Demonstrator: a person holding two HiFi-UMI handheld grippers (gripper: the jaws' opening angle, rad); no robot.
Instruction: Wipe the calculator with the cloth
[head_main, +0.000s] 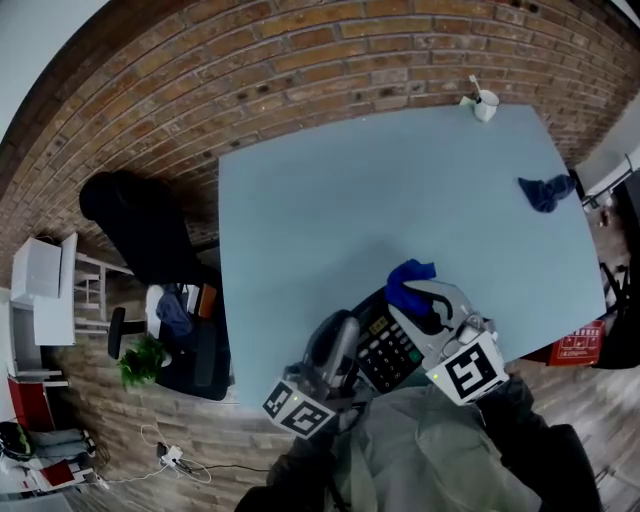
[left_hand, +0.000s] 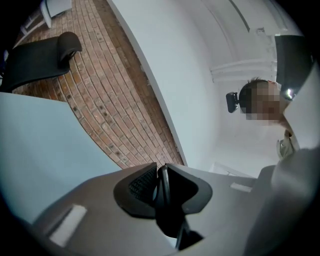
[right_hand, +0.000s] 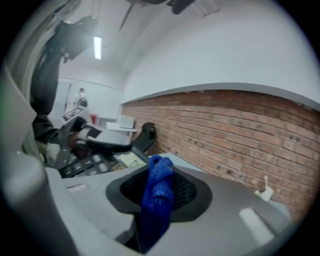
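The black calculator (head_main: 388, 348) is lifted off the light blue table (head_main: 330, 210) near its front edge. My left gripper (head_main: 347, 335) is shut on the calculator's left edge, and in the left gripper view that thin dark edge (left_hand: 163, 186) sits pinched between the pads. My right gripper (head_main: 428, 300) is shut on a bright blue cloth (head_main: 408, 280), which lies over the calculator's upper right part. In the right gripper view the cloth (right_hand: 158, 192) stands up between the jaws, with the calculator's keys (right_hand: 85, 164) at the left.
A second, darker blue cloth (head_main: 545, 191) lies near the table's right edge. A white cup (head_main: 485, 104) stands at the far right corner. A black chair (head_main: 140, 225) sits left of the table, with white shelving (head_main: 45, 290) and a plant (head_main: 142, 360) beyond.
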